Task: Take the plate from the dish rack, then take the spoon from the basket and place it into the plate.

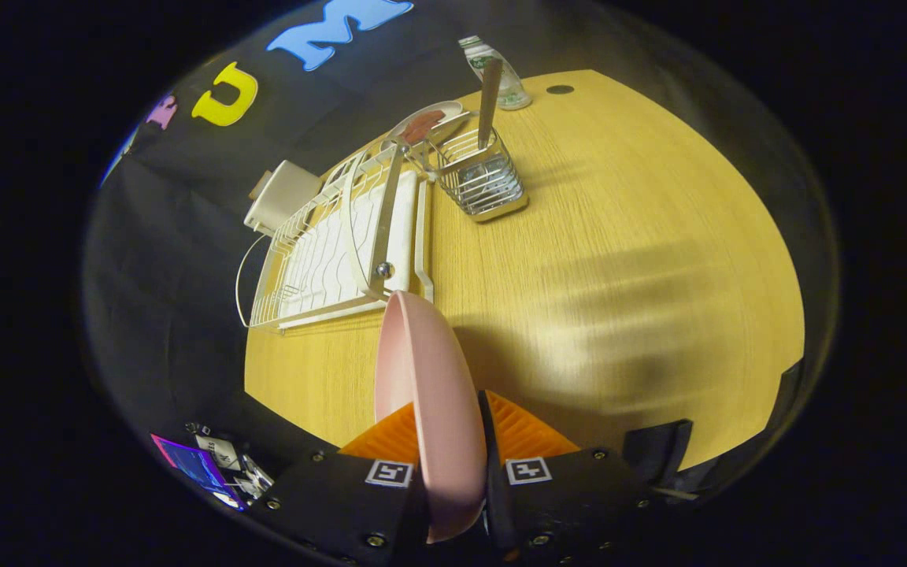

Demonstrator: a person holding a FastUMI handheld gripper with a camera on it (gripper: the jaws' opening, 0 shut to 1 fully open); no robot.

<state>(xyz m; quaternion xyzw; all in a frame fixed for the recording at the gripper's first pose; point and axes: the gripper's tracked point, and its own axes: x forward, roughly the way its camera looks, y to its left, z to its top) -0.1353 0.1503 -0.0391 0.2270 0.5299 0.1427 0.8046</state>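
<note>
A pink plate (428,394) is clamped edge-on in the gripper (447,429); it should be laid flat on the table (619,260), clear of the rack (335,244).

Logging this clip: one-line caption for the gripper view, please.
Gripper clamps the pink plate on edge above the table, dish rack and spoon in its basket ahead.
</note>
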